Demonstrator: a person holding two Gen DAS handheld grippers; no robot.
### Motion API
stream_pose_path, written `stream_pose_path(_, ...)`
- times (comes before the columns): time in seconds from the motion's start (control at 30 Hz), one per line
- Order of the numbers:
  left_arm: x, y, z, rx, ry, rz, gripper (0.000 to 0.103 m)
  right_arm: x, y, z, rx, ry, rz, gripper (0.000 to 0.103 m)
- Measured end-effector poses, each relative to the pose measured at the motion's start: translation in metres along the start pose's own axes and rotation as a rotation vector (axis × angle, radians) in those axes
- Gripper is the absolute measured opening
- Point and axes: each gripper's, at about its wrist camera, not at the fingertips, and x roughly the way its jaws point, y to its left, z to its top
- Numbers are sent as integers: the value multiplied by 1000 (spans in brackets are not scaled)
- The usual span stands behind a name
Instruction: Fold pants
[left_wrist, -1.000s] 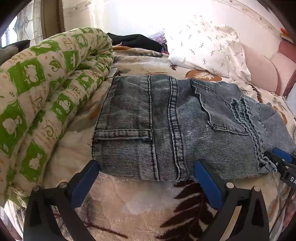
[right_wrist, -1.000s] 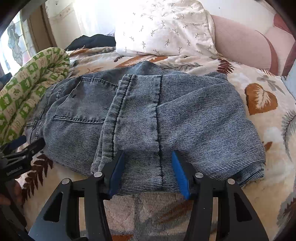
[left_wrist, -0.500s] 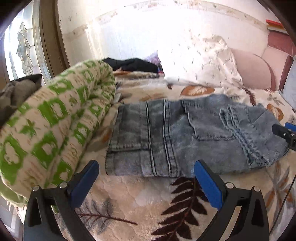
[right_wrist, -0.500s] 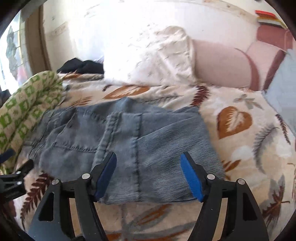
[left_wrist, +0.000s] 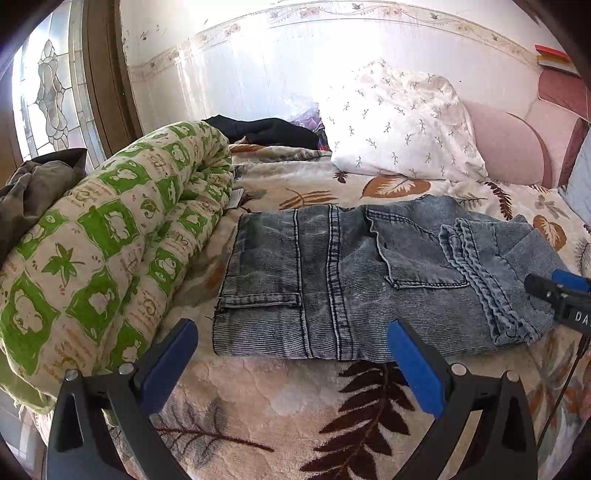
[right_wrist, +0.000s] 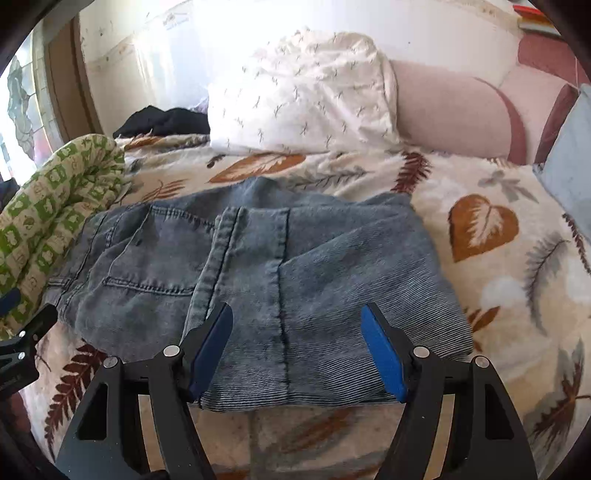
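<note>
Folded grey-blue jeans (left_wrist: 351, 288) lie flat on the leaf-print blanket (left_wrist: 295, 398), with a back pocket and the hem layers facing up. My left gripper (left_wrist: 291, 347) hovers open just short of their near edge, and no cloth is between its blue pads. In the right wrist view the jeans (right_wrist: 277, 277) fill the middle. My right gripper (right_wrist: 297, 332) is open above their near folded edge, pads clear of the cloth. Each gripper shows in the other's view: the right gripper (left_wrist: 561, 295) at the jeans' right end, the left gripper (right_wrist: 22, 339) at their left end.
A rolled green-patterned quilt (left_wrist: 110, 251) lies along the left of the jeans. A white pillow (left_wrist: 399, 125) and a black garment (left_wrist: 269, 129) sit behind them. A pink headboard (right_wrist: 450, 110) stands at the back, and a blue-grey cushion (right_wrist: 569, 155) lies at the right.
The right gripper's jaws have widened and drawn back from the jeans' edge. The left gripper has lifted and backed off, so the jeans look farther away. The jeans stay folded.
</note>
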Motion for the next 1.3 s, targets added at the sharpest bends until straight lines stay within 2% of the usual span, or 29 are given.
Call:
stream_pose_path(0.27,4,2,-1,-3,14,9,103,20,14,-13,-48,76,11,72)
stream_pose_path(0.63,6,0,-5,5,32,12,103,7,10,-10,-44,16,28,72)
stream_pose_path(0.8,15,-1,-6,6,78,3,103,-8,8,-7,-65,3,88,72)
stream_pose_path(0.97,17,0,-6,-4,86,-1,103,-20,25,-13,-195,4,150,72)
stream_pose_path(1.1,15,0,-5,-4,87,-13,103,-14,42,-22,-291,21,160,72)
stream_pose_path(1.2,17,0,-5,0,96,-18,103,-4,48,-24,-319,32,156,72)
stream_pose_path(1.3,18,2,-5,-7,107,-22,103,11,48,-27,-303,88,169,68)
